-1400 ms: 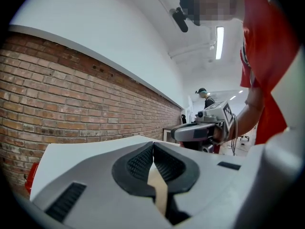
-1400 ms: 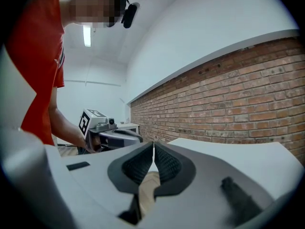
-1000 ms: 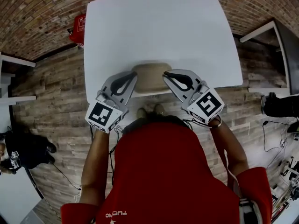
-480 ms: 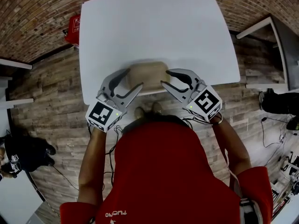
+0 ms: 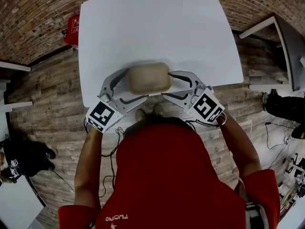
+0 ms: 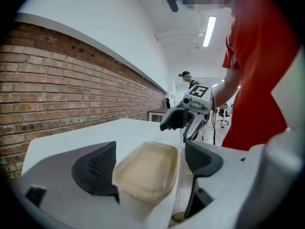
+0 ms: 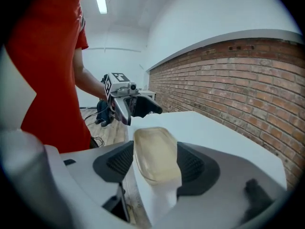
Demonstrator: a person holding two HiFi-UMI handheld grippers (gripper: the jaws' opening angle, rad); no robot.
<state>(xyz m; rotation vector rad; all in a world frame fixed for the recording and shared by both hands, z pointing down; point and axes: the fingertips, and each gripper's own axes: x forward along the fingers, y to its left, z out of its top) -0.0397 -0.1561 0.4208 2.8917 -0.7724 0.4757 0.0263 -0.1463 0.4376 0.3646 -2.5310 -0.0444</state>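
Both pairs of jaws stand wide apart. The left gripper (image 6: 148, 165) has the left end of a tan container (image 5: 148, 78) between its jaws, and the right gripper (image 7: 155, 162) has the right end between its own. The pads lie close beside the container's sides. None is seen to press on it.

A large white table (image 5: 152, 27) fills the upper half of the head view, standing on a wood-plank floor (image 5: 47, 94). Below it, the person's red shirt (image 5: 171, 175) fills the lower half. The container is shallow and rounded-rectangular, with a paper-pulp look. It sits at the table's near edge, midway between the two grippers.

As a judgement, the step in hand is bracketing the container from both ends, with no grip taken. Closing on it would call for the two grippers to come in evenly, since the container lies so near the table's edge.

Each gripper bears a marker cube (image 5: 101, 116) with a black-and-white square pattern and no words. White print at the shirt's hem is upside down and not surely legible. A red box (image 5: 73, 28) on the floor by the table's far left corner carries white marks too small to read.
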